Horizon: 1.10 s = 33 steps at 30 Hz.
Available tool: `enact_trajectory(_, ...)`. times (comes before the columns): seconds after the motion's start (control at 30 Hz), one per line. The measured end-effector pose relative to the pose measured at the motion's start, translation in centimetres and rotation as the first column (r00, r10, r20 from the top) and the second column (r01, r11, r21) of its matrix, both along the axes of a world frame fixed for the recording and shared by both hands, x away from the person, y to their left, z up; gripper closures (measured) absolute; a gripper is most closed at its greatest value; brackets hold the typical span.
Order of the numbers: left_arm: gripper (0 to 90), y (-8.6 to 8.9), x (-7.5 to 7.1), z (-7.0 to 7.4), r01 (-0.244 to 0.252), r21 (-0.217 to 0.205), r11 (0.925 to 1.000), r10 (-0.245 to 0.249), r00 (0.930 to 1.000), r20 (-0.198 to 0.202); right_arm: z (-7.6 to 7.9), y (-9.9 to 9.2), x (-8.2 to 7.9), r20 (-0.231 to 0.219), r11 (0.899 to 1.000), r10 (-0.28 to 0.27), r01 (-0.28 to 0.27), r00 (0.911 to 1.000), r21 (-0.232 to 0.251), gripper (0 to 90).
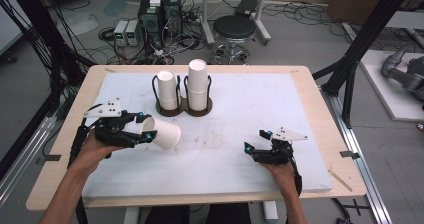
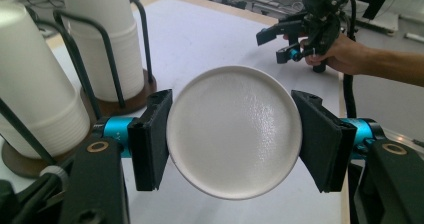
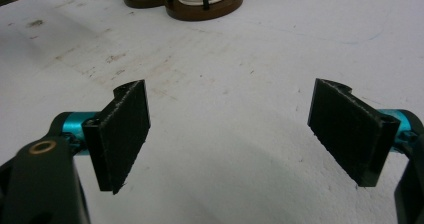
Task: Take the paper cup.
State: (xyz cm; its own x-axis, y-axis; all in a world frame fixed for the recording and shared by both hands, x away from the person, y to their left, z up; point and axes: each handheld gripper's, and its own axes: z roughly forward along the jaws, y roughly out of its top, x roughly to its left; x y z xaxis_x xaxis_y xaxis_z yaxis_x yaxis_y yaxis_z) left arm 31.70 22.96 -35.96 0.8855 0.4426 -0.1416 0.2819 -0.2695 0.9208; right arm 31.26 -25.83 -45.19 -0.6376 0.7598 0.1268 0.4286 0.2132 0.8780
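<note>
The table (image 1: 310, 114) under me carries a white board (image 1: 250, 109) that covers most of its top. Toward twelve o'clock on that board stands a dark double rack (image 1: 183, 106) of wire hoops on round wooden bases, with one stack of white cups (image 1: 167, 90) in its left ring and a taller stack (image 1: 197, 84) in its right ring, both upright. From my left gripper view those stacks (image 2: 35, 84) sit at about ten o'clock, just beside my left jaw.

My left gripper (image 1: 145, 129) is at about eight o'clock on the board, clenched on a single white paper cup (image 1: 162, 133) that lies on its side, its mouth pointing toward three o'clock. Along my own jaws I see the cup's round bottom (image 2: 235, 131) pinched between both black pads.

My right gripper (image 1: 256, 141) is at about four o'clock, well apart from the cup, jaws spread wide with bare board (image 3: 225, 109) between the pads (image 3: 125, 134)
</note>
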Motion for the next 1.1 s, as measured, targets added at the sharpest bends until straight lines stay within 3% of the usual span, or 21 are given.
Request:
enact_trajectory(0.17,36.3,0.66,-0.08,-1.27,-0.012,-0.008,0.9999,0.012,0.9997,-0.022,-0.02,0.01,0.09,0.000,1.000,0.001,-0.001,1.0000,-0.004,17.5)
enact_trajectory(0.73,36.3,0.67,-0.41,-1.30,0.012,-0.006,0.9999,-0.012,0.9999,-0.010,0.01,0.12,-0.03,0.003,1.000,-0.002,0.002,1.0000,-0.013,17.5)
enact_trajectory(1.1,36.2,0.80,-0.64,-1.15,0.008,-0.007,0.9999,-0.008,1.0000,0.005,0.02,0.07,-0.27,0.034,1.000,-0.002,0.003,0.9994,-0.010,17.5)
